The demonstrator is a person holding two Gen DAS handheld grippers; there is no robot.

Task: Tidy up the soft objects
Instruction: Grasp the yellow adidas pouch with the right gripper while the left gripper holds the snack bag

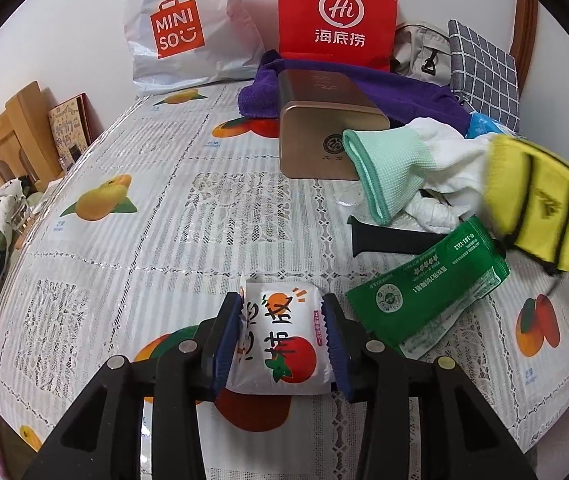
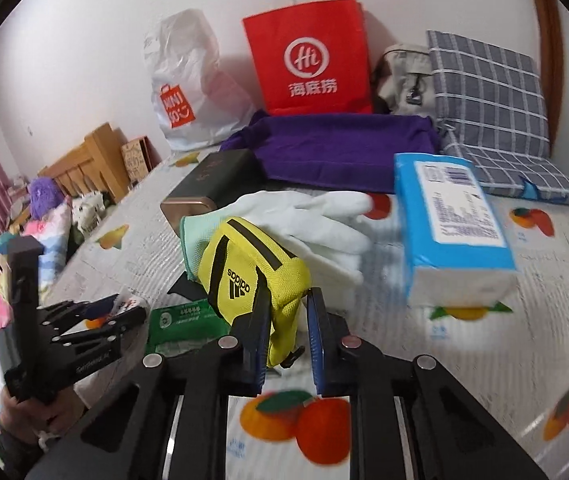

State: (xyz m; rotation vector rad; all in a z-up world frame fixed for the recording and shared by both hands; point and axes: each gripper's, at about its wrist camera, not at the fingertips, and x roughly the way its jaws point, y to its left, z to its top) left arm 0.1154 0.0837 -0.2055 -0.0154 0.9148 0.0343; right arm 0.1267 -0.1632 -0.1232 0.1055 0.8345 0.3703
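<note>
Right wrist view: right gripper clamps the yellow Adidas glove, lifted beside the white glove. Left gripper grips a snack packet. Judged early: green pouch and tissue pack remain loose on the table.

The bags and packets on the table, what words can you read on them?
"MINISO": white plastic bag.
"Hi" and "海底捞": red paper bag.
"adidas", upside down: yellow pouch pinched in the right hand-held gripper.
"161-2172", roughly: green packet; its other print is too small.
Big characters, sideways and partly hidden: white snack packet in the left hand-held gripper.
Label on the blue tissue pack: too blurred.
</note>
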